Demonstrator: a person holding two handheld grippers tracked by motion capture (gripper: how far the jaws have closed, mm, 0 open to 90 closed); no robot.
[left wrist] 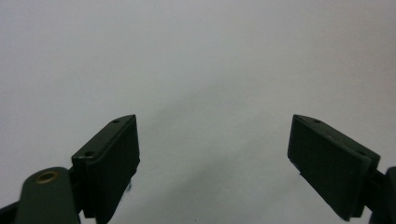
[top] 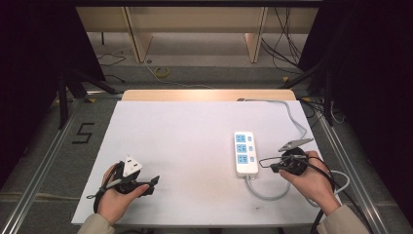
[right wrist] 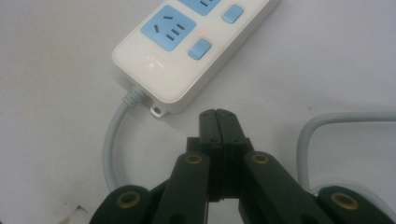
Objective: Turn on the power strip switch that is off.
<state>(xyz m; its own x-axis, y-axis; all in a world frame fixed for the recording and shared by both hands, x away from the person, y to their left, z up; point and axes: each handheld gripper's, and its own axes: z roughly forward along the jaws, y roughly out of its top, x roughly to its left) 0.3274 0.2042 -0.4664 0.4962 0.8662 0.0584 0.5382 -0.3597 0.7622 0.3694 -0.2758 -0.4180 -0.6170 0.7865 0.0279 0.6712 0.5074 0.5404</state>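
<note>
Resting on the white counter (top: 195, 146), the power strip (top: 245, 152) lies at its right side, cable (right wrist: 114, 140) looping toward the person. Right tool (right wrist: 218, 116) sits just beside the strip's near end, jaws closed on nothing. Left tool (left wrist: 212, 144) stands open and empty, well apart.

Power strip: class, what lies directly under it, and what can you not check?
The power strip lies flat on the white table; its grey cord leaves the near end. The table beneath it is covered.
</note>
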